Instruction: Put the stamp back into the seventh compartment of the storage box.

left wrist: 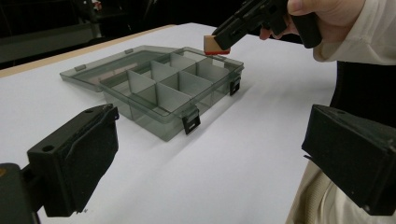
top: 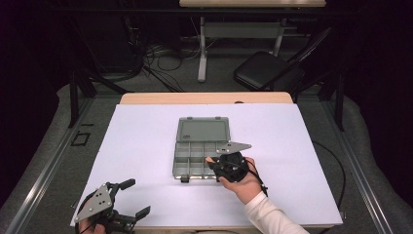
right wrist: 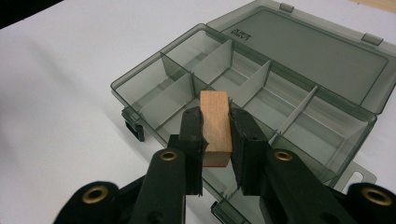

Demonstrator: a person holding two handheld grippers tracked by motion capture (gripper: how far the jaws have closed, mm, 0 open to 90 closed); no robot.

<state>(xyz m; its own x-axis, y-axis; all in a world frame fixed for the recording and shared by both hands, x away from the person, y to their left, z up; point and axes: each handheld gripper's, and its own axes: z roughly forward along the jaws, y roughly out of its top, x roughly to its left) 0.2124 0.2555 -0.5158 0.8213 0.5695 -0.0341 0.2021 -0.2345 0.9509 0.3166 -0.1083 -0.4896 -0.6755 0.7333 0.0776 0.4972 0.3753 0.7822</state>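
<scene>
Right gripper (right wrist: pixel 217 140) clamped on a small wooden block (right wrist: pixel 215 123) with a red underside, held above the open grey divider box (top: pixel 200 153) at mid-table, over its 4 o'clock corner. All compartments visible look empty. Judged: block lifted, placement still to do. Left gripper (top: pixel 127 200) idle at 7 o'clock, jaws apart, holding nothing.

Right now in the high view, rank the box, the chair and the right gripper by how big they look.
1. Chair and box: look about alike, and the chair is farther off, so unranked.
2. Right gripper: smallest.
</scene>
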